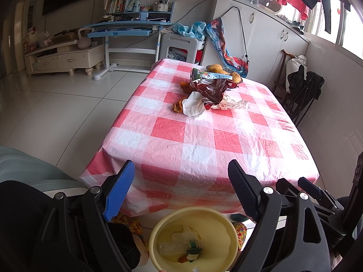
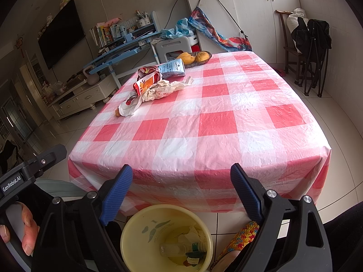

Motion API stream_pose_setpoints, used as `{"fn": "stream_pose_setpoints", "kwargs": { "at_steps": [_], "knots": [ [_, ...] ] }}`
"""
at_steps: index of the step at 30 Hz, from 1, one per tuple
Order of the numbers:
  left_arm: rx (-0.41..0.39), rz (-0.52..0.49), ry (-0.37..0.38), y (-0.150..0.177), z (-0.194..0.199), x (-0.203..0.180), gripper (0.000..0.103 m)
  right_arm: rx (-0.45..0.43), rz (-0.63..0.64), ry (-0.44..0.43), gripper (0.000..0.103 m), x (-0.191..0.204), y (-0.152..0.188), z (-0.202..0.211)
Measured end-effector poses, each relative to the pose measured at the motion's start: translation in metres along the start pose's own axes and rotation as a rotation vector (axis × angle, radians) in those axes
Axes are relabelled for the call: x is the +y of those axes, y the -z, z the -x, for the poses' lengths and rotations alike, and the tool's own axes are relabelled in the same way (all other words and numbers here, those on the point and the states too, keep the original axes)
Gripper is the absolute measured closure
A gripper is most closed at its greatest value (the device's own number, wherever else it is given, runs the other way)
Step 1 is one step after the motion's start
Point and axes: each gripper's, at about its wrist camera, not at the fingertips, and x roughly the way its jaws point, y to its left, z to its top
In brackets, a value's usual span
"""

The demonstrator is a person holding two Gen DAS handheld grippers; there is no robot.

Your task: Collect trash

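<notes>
A pile of trash lies on the far part of the red-checked table (image 1: 204, 140) (image 2: 217, 122): a red foil snack bag (image 1: 213, 88) (image 2: 148, 77), crumpled white paper (image 1: 192, 106) (image 2: 165, 88), a clear wrapper (image 1: 233, 104) and a blue-white packet (image 2: 172, 68). A yellow bin (image 1: 195, 238) (image 2: 166, 238) stands on the floor at the table's near edge, holding a plastic bottle (image 1: 174, 248) (image 2: 179, 248) and paper scraps. My left gripper (image 1: 181, 192) and right gripper (image 2: 181, 195) are both open and empty above the bin.
A bowl of mangoes (image 2: 195, 57) (image 1: 224, 70) sits at the table's far end. A blue desk (image 1: 127, 27), a TV cabinet (image 1: 65, 59), white cupboards (image 1: 261, 34) and a chair with dark clothes (image 2: 310, 45) surround the table. Colourful slippers (image 2: 240, 242) are beside the bin.
</notes>
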Motion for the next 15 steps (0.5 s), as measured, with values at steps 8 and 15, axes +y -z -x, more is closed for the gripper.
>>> {"fn": "stream_pose_setpoints", "kwargs": {
  "at_steps": [8,15],
  "knots": [
    [0.000,0.001,0.000,0.0000,0.0001,0.0002,0.022,0.000,0.000,0.000,0.019,0.0003,-0.0009,-0.0004],
    [0.000,0.000,0.001,-0.0001,0.0003,0.0009,0.022,0.001,0.000,0.000,0.019,0.0004,-0.0012,-0.0005]
  ]
}}
